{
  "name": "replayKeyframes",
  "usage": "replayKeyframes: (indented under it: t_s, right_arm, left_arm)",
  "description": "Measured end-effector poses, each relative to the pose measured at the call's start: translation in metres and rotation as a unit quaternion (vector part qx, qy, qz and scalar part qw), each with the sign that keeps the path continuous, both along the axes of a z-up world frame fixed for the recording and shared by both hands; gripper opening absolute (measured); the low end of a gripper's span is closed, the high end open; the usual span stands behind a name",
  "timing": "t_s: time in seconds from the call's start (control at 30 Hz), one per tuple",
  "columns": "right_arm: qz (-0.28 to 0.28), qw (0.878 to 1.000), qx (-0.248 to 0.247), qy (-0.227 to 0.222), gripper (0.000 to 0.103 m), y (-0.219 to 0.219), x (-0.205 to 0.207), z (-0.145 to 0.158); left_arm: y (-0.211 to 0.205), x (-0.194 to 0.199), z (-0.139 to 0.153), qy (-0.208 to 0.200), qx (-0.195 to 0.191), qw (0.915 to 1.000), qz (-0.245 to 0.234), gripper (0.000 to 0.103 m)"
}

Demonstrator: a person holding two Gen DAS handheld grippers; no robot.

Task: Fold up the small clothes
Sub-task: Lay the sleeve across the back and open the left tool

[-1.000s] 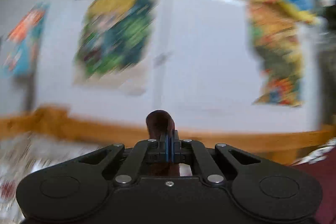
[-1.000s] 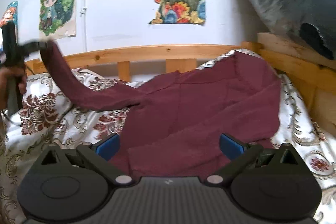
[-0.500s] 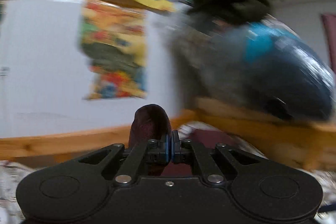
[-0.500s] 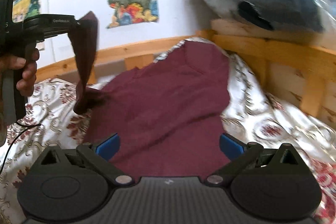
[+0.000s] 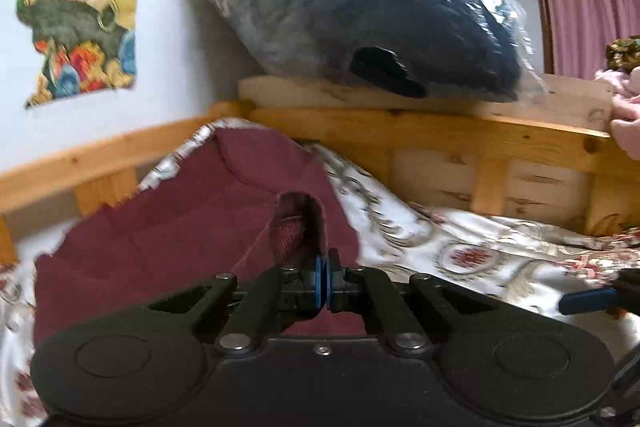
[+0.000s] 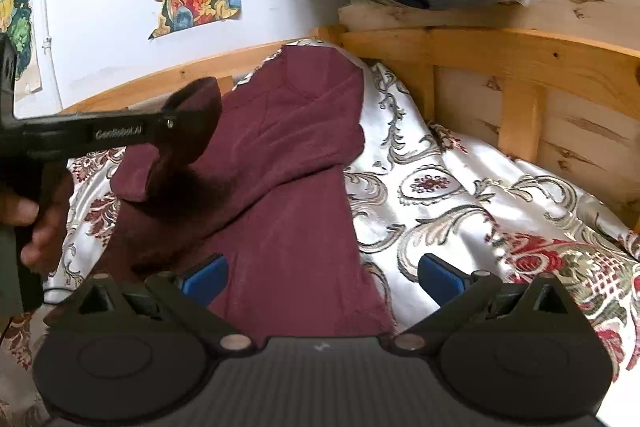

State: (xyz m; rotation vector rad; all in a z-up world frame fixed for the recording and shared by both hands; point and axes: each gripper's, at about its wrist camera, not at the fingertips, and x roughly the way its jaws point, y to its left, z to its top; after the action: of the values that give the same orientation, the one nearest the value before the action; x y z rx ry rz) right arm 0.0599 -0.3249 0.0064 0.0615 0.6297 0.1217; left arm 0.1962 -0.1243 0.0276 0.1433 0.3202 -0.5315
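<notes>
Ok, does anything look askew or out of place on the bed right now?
Nothing damaged or spilled. The maroon garment lies askew, its top riding up against the wooden bed rail, one sleeve pinched in the left hand-held gripper. A plastic-wrapped bundle sits on the headboard ledge, overhanging slightly.

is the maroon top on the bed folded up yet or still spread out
Partly folded. Most of the maroon top lies spread on the bedspread, while the left gripper, shut on its sleeve, holds it over the body.
</notes>
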Motion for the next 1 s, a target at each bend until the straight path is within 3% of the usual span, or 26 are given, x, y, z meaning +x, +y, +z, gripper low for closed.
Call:
replayKeyframes:
  t_s: [0.17,0.3,0.4,0.47,0.67,0.87,1.0]
  right_arm:
    - [-0.015,1.000,-0.009,0.003,0.103,-0.005,-0.004,-0.002]
    - [-0.021,1.000,-0.013,0.006,0.103,-0.010,-0.004,-0.002]
    - [-0.023,1.000,-0.016,0.007,0.103,-0.011,-0.004,-0.003]
    - [-0.024,0.999,-0.021,0.009,0.103,-0.011,-0.004,-0.004]
    - [-0.011,0.999,-0.045,0.009,0.103,-0.001,0.001,-0.006]
    - [0.038,0.994,-0.098,0.024,0.103,0.020,0.003,-0.011]
    - [0.108,0.979,-0.168,0.045,0.103,0.038,0.000,-0.019]
  left_arm:
    - [-0.008,-0.012,-0.014,0.021,0.006,0.9996,-0.015,0.002]
    - [-0.007,-0.004,-0.028,0.069,0.006,0.9975,-0.017,0.008]
    - [0.004,-0.003,-0.032,0.099,-0.021,0.9945,-0.027,0.031]
    - [0.011,-0.006,-0.033,0.103,-0.025,0.9939,-0.029,0.054]
    - [0.036,-0.030,-0.031,0.086,0.020,0.9953,-0.039,0.083]
    - [0.082,-0.063,-0.038,0.092,0.100,0.9904,-0.026,0.097]
    - [0.113,-0.084,-0.051,0.110,0.155,0.9817,-0.012,0.098]
